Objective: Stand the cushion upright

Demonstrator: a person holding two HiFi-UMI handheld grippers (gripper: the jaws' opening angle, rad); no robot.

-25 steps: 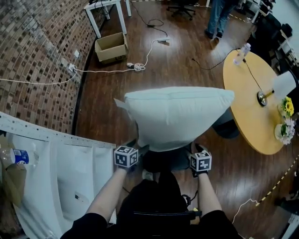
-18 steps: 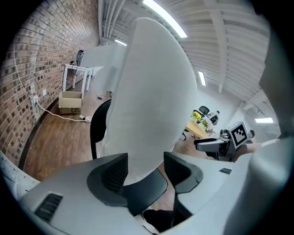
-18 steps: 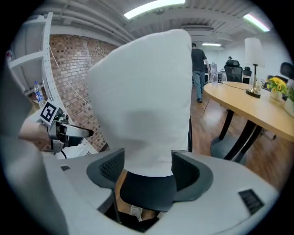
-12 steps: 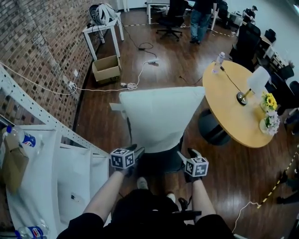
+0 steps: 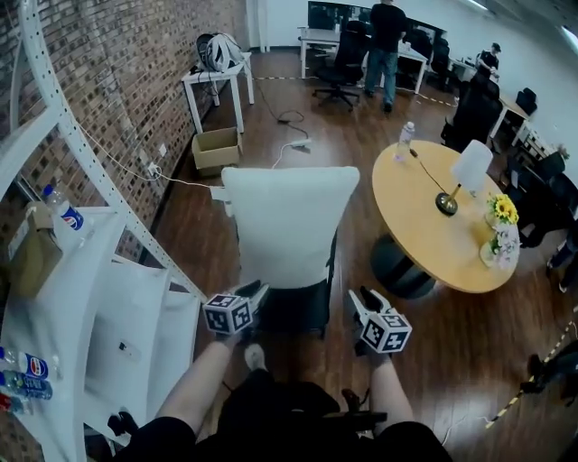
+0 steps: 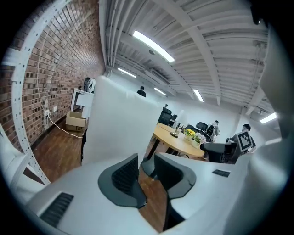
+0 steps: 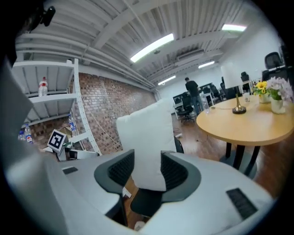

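The white cushion (image 5: 289, 226) stands upright on the black chair (image 5: 302, 311), leaning against its back. My left gripper (image 5: 256, 291) hovers just short of the cushion's lower left corner. Its jaws are closing with only a narrow gap, and nothing is between them. My right gripper (image 5: 361, 298) hangs to the right of the chair seat, apart from the cushion, and its jaws are closing on nothing. In the left gripper view the cushion (image 6: 115, 124) fills the space beyond the gripper (image 6: 146, 166). In the right gripper view the cushion (image 7: 147, 133) shows beyond the gripper (image 7: 147, 172).
A round wooden table (image 5: 424, 235) with a lamp, flowers and a bottle stands to the right of the chair. White shelving (image 5: 63, 271) holding bottles lines the brick wall on the left. A cardboard box (image 5: 217, 149), floor cables and a standing person (image 5: 386, 27) are farther back.
Both grippers have let go of the cushion's lower edge and drawn back toward me, their jaws narrowing. The cushion now stands by itself on the chair, and the view has tilted up.
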